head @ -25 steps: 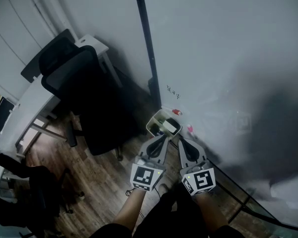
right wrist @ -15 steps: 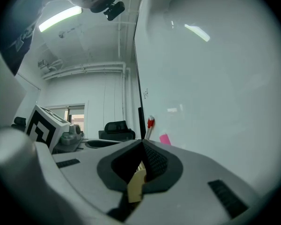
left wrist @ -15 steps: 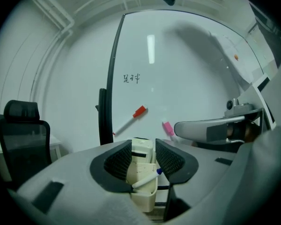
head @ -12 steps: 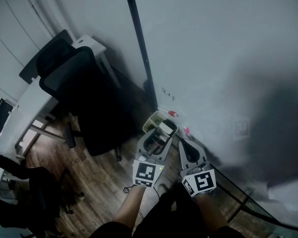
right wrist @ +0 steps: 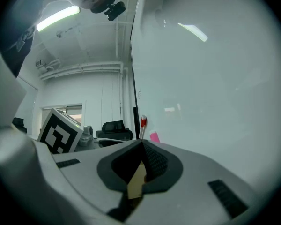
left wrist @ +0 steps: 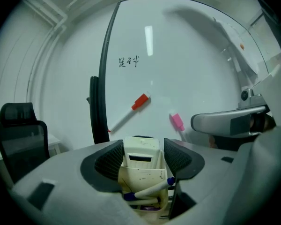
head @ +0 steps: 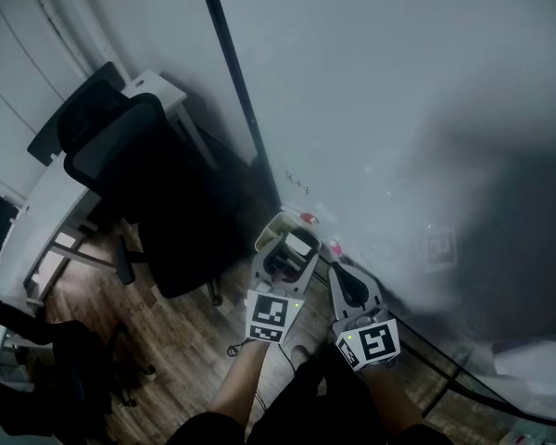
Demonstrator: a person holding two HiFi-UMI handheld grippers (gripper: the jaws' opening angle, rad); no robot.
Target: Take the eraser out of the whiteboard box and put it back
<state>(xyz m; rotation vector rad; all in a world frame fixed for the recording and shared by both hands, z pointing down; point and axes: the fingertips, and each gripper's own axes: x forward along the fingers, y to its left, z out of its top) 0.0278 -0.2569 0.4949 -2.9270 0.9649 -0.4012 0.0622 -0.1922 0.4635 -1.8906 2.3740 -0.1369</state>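
Head view: looks steeply down on left gripper (head: pixel 287 254), reached over box (head: pixel 263 237) mounted low on whiteboard (head: pixel 398 109). Shows eraser (head: pixel 299 246) upright inside the box, between the spread jaws. Places right gripper (head: pixel 336 269) just beside on the right, clear of the box. Left gripper view: confirms jaws wide apart, having just been opening, with the eraser's top standing between the pads and not pinched; released, then, and holding nothing. Puts the eraser at the back of the box against the whiteboard, with pens (left wrist: pixel 152 189) lying across the front. As for the step in hand, probably the grasp before lifting out: best to centre both pads on the eraser's sides above the box rim, so as to close on the eraser alone and not on a box wall. Then squeeze evenly and draw straight up, away from the pens. For the return, lower into the same back slot before letting go. Right gripper view: shows jaws clenched tip to tip with nothing gripped; leaves a tan sliver below the tips too unclear to name. Better held aside, out of the left gripper's path. Counting: two grippers, one eraser, one box, at least two pens in it, two markers stuck on the whiteboard, namely a red marker (left wrist: pixel 139 101) and a pink marker (left wrist: pixel 177 122), and one chair (head: pixel 139 184).
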